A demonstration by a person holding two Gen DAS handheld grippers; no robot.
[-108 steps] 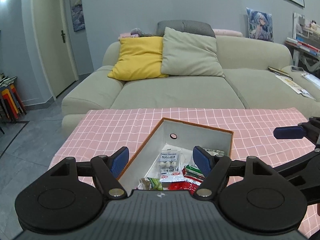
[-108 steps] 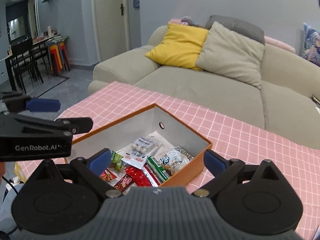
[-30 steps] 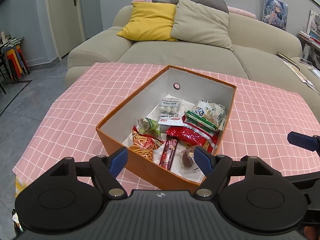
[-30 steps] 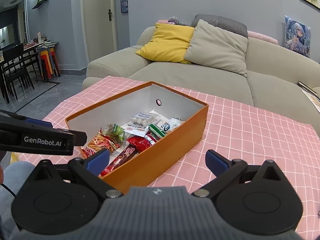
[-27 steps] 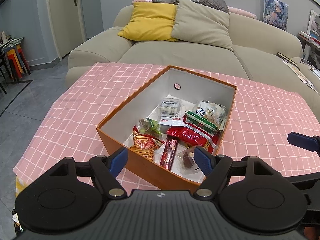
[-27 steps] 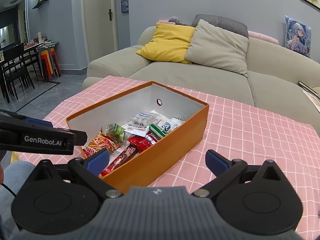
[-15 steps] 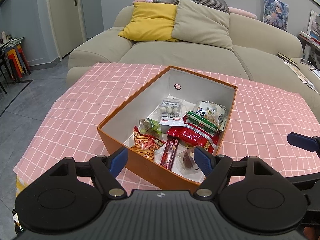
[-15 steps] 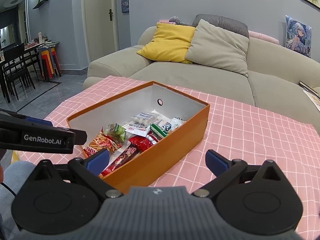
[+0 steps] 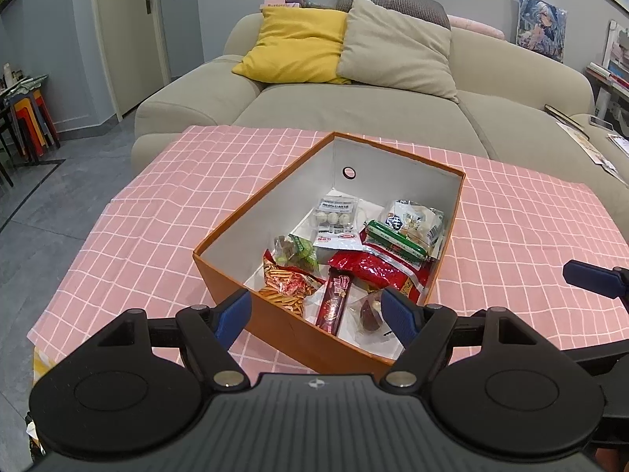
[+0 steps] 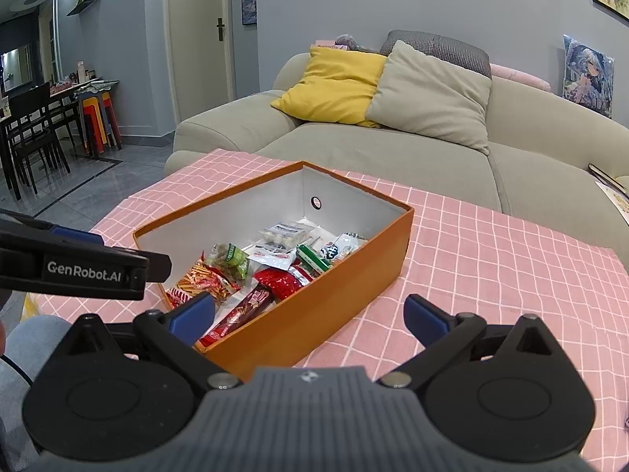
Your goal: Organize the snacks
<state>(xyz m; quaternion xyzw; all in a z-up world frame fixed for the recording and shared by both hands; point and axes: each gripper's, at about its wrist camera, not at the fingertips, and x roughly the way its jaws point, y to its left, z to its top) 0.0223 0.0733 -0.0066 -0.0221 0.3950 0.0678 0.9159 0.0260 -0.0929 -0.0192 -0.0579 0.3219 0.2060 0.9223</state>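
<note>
Nothing shifts since before: we hold left gripper [image 9: 316, 310] and right gripper [image 10: 310, 316] spread, empty; orange cardboard snack box [image 9: 232, 236] at 12 o'clock.

"GenRobot.AI" is printed in white on the side of the left hand-held gripper [image 10: 84, 269], seen from the right wrist. Print on the snack packets [image 9: 335, 218] in the box is too small to be read.

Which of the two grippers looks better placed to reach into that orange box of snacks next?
Probably the left gripper. It is open and points straight into the orange box, over the chocolate bar. The right gripper, also open, sits off the box's near right corner, partly over the pink checked cloth.
</note>
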